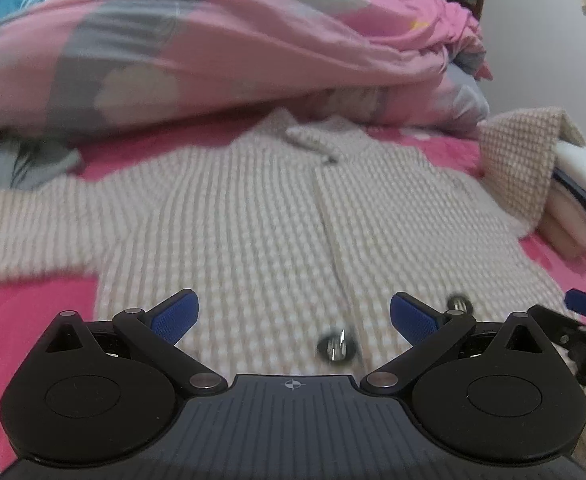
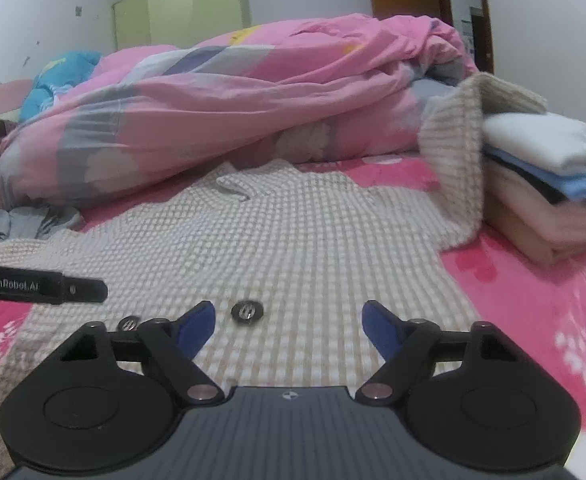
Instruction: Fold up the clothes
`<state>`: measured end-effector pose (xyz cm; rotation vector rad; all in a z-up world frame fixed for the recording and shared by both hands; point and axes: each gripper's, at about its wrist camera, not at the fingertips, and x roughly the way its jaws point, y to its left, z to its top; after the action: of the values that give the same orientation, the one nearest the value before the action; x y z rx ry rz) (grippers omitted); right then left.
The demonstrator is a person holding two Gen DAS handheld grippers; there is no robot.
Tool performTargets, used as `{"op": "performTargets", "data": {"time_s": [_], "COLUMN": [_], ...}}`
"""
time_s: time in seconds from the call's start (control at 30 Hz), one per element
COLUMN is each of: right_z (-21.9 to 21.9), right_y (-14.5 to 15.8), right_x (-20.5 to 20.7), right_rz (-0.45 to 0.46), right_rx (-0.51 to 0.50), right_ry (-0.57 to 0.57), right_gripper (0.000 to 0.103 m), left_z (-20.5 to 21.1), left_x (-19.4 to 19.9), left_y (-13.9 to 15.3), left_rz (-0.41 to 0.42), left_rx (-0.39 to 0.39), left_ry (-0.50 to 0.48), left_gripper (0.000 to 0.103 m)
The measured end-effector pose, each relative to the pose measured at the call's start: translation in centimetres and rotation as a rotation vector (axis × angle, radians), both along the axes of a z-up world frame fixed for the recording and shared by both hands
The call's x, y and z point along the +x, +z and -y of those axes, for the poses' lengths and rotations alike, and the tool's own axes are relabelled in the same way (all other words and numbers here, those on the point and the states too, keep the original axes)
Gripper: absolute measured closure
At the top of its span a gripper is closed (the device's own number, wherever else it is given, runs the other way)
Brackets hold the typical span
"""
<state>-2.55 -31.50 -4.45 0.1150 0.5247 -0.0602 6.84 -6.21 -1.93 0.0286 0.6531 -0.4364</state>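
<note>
I see the cream waffle-knit cardigan point(image 1: 253, 216) spread flat, front up, on the pink bed point(image 2: 533, 304). My left gripper point(image 1: 294, 316) and right gripper point(image 2: 289, 326) hover over its hem, jaws wide, holding nothing. Its right sleeve point(image 2: 453, 152) drapes against a folded stack point(image 2: 553, 184).

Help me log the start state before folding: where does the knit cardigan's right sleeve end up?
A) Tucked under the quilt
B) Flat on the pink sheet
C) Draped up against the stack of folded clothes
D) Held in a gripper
C: in the right wrist view the cardigan lies spread on the bed while its sleeve rises against the stack of folded clothes; both the left gripper and the right gripper are open and empty.
</note>
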Motion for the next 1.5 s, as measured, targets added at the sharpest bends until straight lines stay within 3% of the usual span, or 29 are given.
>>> {"op": "performTargets", "data": {"time_s": [0.17,0.27,0.47,0.53,0.77,1.07,1.23,1.4,1.5], "right_z": [0.2,0.7,2.1,2.4,1.4,1.4,2.7,9.2,15.1], "right_y": [-0.8,-1.2,-4.7,-6.0,-6.1,-6.1,-3.8,2.7,6.2], "right_x": [3.3,5.4,8.9,9.4,9.6,9.6,8.9,6.8,6.3], "right_rz": [-0.034,-0.044,-0.091,-0.101,-0.114,-0.113,-0.107,0.058,0.163], "right_rx": [-0.043,-0.043,-0.003,0.011,-0.056,-0.036,0.002,0.166,0.314], "right_ry": [0.016,0.011,-0.025,-0.026,-0.025,-0.025,-0.008,-0.084,-0.18], "right_gripper": [0.041,0.044,0.044,0.043,0.042,0.041,0.038,0.036,0.034], "left_z": [1.9,2.9,4.0,4.1,3.9,3.8,3.8,3.8,3.8], "left_x": [2.7,4.2,5.6,5.6,5.4,5.8,5.8,5.7,5.7], "left_y": [-0.8,-1.9,-6.2,-6.1,-6.3,-6.4,-6.4,-6.4,-6.4], "left_rz": [0.037,0.037,-0.018,-0.015,-0.012,-0.013,-0.014,-0.013,-0.013], "left_rx": [-0.012,-0.02,-0.002,0.001,-0.008,-0.027,-0.029,-0.028,-0.029], "left_ry": [0.005,0.009,0.006,0.007,0.007,0.004,0.004,0.006,0.006], "left_gripper": [0.0,0.0,0.0,0.0,0.0,0.0,0.0,0.0,0.0]}}
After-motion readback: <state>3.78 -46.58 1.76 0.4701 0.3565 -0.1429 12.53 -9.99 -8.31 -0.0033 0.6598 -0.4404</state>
